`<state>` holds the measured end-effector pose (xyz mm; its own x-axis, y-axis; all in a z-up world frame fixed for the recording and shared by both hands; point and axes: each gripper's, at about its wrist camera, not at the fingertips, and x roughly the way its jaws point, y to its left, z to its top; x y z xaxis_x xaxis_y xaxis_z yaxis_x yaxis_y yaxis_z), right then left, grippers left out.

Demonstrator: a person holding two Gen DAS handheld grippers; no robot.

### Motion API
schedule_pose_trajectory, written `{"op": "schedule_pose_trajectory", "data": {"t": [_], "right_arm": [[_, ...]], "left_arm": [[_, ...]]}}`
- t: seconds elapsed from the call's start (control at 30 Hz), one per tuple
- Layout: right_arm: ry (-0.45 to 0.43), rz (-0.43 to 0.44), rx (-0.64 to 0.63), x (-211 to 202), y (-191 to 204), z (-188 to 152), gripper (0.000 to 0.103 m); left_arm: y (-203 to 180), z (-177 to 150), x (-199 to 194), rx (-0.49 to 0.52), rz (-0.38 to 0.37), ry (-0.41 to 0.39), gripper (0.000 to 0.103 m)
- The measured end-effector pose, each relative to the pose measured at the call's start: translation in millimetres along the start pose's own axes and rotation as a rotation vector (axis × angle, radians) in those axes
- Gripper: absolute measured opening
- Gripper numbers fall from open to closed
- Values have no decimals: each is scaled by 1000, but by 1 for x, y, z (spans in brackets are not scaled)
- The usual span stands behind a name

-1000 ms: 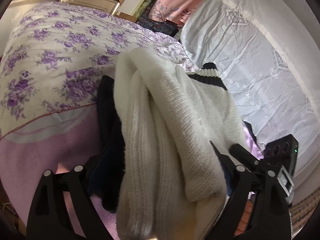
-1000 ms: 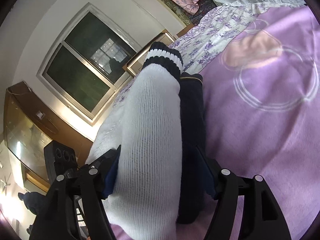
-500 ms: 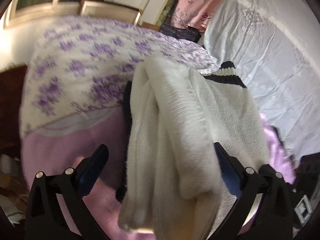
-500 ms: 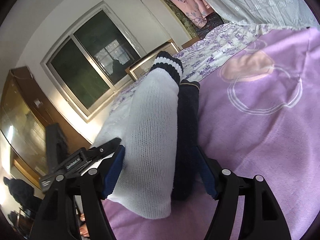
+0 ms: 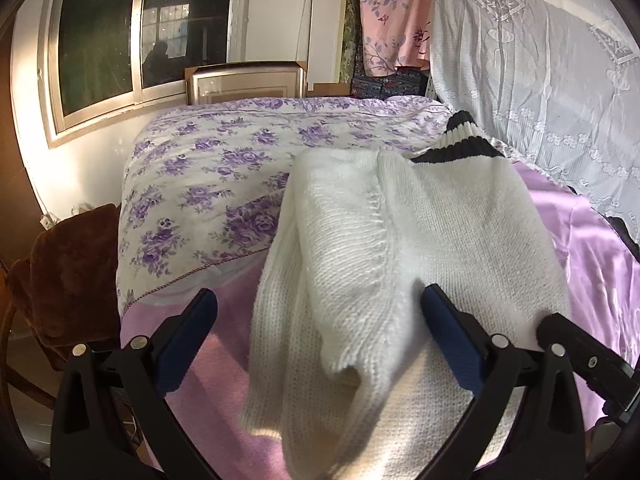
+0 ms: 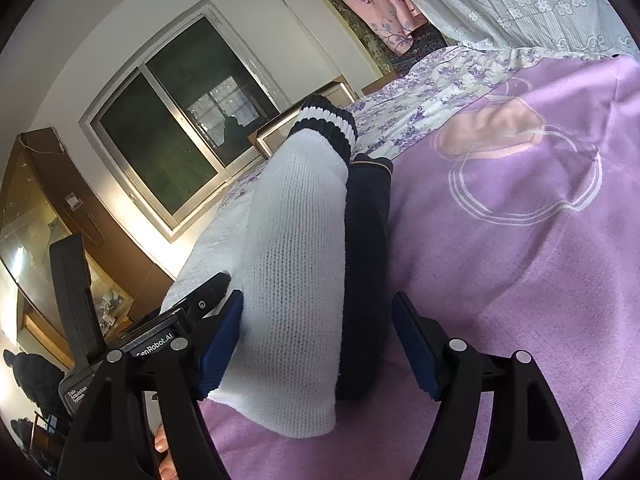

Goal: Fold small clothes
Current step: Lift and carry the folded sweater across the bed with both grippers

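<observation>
On the purple bed [image 6: 520,280], at left: left gripper [image 5: 316,320] spread wide, gripping nothing, its right pad pressed against the folded white knit sweater [image 5: 400,240]. Farther right: right gripper [image 6: 318,336] likewise wide open around sweater [image 6: 296,260] and dark garment [image 6: 366,264] beneath, left pad touching white knit, right pad clear. Black-striped cuff [image 6: 324,124] at far end.

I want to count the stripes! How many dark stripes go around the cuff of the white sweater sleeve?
2. Both ring the ribbed cuff at the far end of the white sweater sleeve: one at the very tip, one just below the white band. The cuff's far side is hidden.
</observation>
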<state>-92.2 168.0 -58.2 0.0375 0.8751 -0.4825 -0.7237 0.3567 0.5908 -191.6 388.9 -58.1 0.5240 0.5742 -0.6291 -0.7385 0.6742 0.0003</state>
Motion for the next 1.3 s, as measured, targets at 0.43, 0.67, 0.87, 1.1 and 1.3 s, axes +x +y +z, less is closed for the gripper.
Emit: {"op": "schedule_pose_trajectory", "data": {"t": [0.43,0.67,0.87,1.1,1.3], "right_arm": [[-10,-46,-41,-10,12,-3,73],[42,75,60,-7,3,-4,56],[44,130,115,-5,4,1,48],[41,157,157,-2,-13,9,46],[57,135,125,2,-11,5,57]], "left_arm": [[1,-4,-10,-22,7,3,99],[30,-5,5,-182,-182,103,99],[30,-7,5,-227,-330,159,75],[8,1,-1,-157,-290,146,70],[33,-9,17,-304,-309,205,95]]}}
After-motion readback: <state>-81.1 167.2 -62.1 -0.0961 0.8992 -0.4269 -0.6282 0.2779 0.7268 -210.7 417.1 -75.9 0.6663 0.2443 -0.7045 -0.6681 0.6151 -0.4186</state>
